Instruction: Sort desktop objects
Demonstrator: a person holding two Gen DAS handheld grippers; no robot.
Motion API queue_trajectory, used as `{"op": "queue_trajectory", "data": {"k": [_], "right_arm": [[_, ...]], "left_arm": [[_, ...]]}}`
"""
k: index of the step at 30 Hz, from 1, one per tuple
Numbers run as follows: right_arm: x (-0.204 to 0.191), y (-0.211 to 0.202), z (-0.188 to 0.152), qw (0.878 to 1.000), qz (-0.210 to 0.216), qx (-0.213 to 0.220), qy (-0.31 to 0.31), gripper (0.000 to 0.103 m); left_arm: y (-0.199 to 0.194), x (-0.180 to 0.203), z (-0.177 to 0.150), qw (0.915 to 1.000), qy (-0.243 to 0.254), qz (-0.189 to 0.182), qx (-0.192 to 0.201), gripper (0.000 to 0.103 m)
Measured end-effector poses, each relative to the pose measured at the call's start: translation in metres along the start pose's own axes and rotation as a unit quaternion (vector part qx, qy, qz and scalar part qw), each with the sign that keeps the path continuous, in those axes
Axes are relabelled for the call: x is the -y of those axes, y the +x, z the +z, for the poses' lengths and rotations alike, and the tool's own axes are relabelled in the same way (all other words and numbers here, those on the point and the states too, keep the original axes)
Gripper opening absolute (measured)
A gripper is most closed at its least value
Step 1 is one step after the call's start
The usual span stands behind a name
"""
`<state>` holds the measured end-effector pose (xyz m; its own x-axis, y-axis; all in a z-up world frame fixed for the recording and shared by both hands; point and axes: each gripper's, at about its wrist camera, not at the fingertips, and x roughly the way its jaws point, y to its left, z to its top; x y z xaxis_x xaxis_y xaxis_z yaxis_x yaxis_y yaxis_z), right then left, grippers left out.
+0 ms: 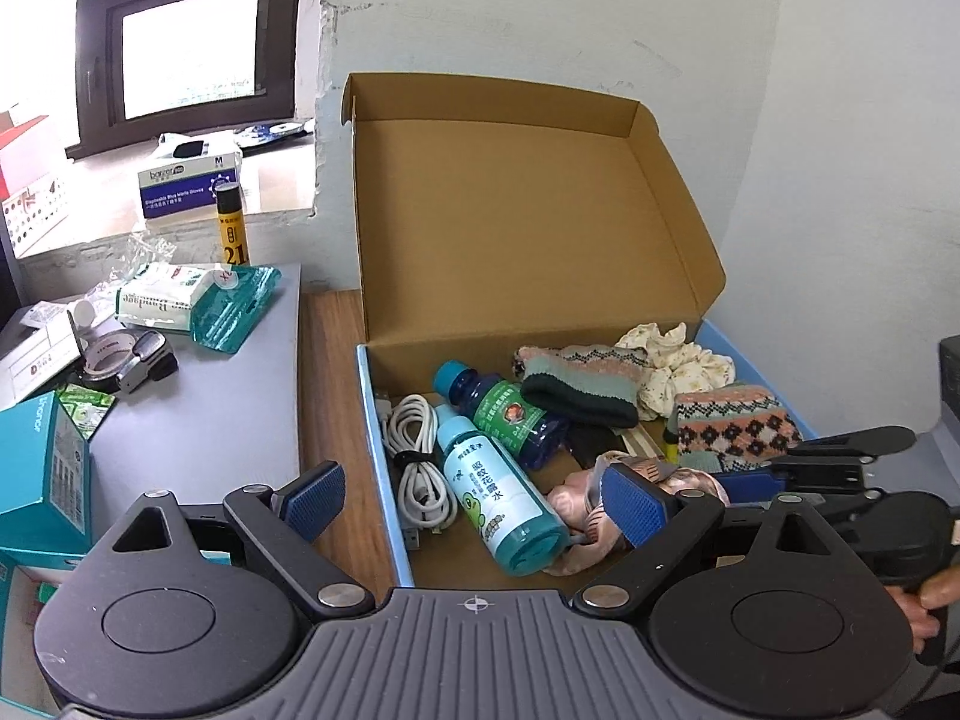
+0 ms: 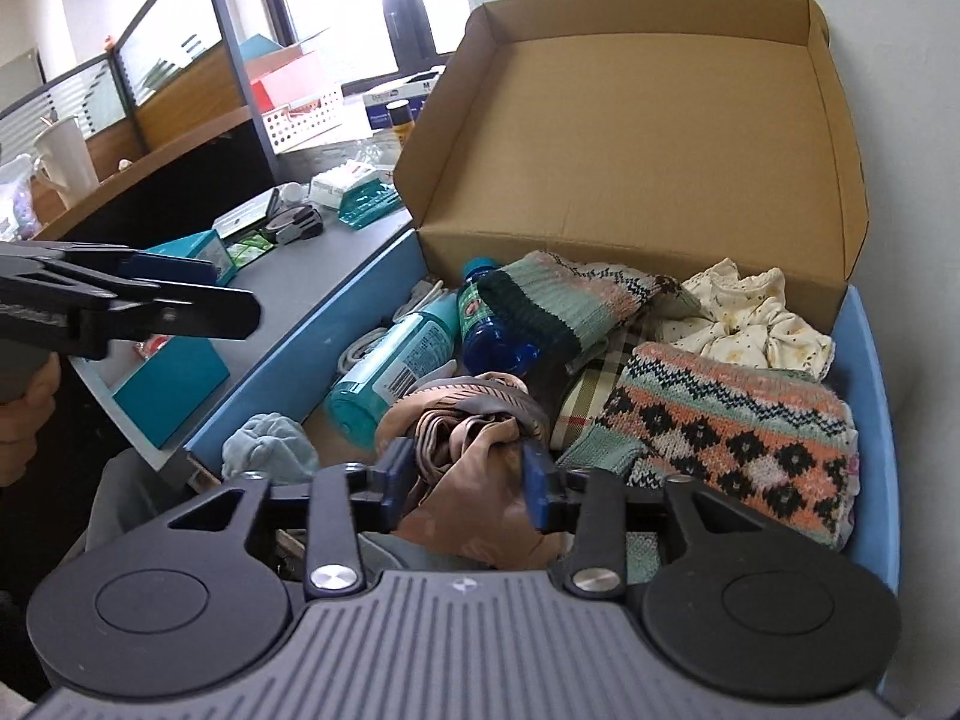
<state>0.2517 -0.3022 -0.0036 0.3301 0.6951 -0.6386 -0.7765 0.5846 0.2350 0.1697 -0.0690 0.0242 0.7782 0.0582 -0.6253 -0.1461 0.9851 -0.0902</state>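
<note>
Grey side desk (image 1: 198, 414) at left: teal carton (image 1: 42, 468), green pouch (image 1: 234, 309), stapler (image 1: 141, 363). Left gripper (image 1: 474, 498) hovers over near-left corner of open brown cardboard box with blue rim (image 1: 375, 450), jaws spread wide, holding nothing. Inside box, left to right: coiled white cable (image 1: 417, 456), pale teal bottle (image 1: 501, 504), dark blue bottle (image 1: 504, 417), patterned knit socks (image 2: 738, 438), cream scrunchie (image 2: 756, 315) at far right. Right gripper (image 2: 468, 480) low at box's near edge, pads clamped on crumpled tan-pink satin cloth (image 2: 474, 438), which rests among box contents just beside pale teal bottle.
</note>
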Motion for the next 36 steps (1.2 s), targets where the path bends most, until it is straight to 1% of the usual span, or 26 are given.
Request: {"op": "queue_trajectory", "data": {"k": [2, 4, 6, 10, 12, 14, 18, 20, 24, 32, 36], "right_arm": [[0.001, -0.009, 0.001, 1.000, 0.002, 0.004, 0.000, 0.049], [0.004, -0.018, 0.003, 1.000, 0.002, 0.010, 0.003, 0.053], [0.006, -0.026, 0.005, 1.000, 0.000, 0.016, 0.003, 0.053], [0.012, -0.043, 0.010, 0.999, -0.011, 0.032, 0.004, 0.054], [0.017, -0.050, 0.014, 0.999, -0.020, 0.041, 0.006, 0.057], [0.024, -0.056, 0.018, 0.998, -0.031, 0.049, 0.009, 0.059], [0.042, -0.065, 0.024, 0.996, -0.055, 0.064, 0.028, 0.059], [0.052, -0.069, 0.028, 0.994, -0.069, 0.071, 0.036, 0.059], [0.072, -0.074, 0.034, 0.990, -0.100, 0.083, 0.045, 0.059], [0.112, -0.065, 0.053, 0.986, -0.133, 0.087, 0.058, 0.059], [0.130, -0.054, 0.062, 0.984, -0.144, 0.083, 0.059, 0.059]], "left_arm": [[0.002, 0.002, 0.001, 1.0000, 0.001, 0.000, -0.002, 0.093], [0.003, 0.005, 0.002, 1.0000, 0.006, -0.001, -0.003, 0.093], [0.004, 0.008, 0.004, 1.0000, 0.009, -0.001, -0.003, 0.093], [0.007, 0.012, 0.007, 0.9999, 0.012, -0.003, -0.001, 0.093], [0.009, 0.013, 0.010, 0.9999, 0.012, -0.001, 0.000, 0.093], [0.013, 0.012, 0.013, 1.0000, 0.004, -0.001, -0.002, 0.093], [0.022, 0.007, 0.020, 0.9998, -0.020, -0.003, -0.005, 0.093], [0.026, 0.004, 0.025, 0.9996, -0.027, 0.003, 0.000, 0.093], [0.035, -0.002, 0.034, 0.9990, -0.039, 0.015, 0.012, 0.093], [0.054, -0.018, 0.051, 0.9977, -0.054, 0.038, 0.016, 0.093], [0.065, -0.023, 0.058, 0.9970, -0.050, 0.052, 0.026, 0.092]]}}
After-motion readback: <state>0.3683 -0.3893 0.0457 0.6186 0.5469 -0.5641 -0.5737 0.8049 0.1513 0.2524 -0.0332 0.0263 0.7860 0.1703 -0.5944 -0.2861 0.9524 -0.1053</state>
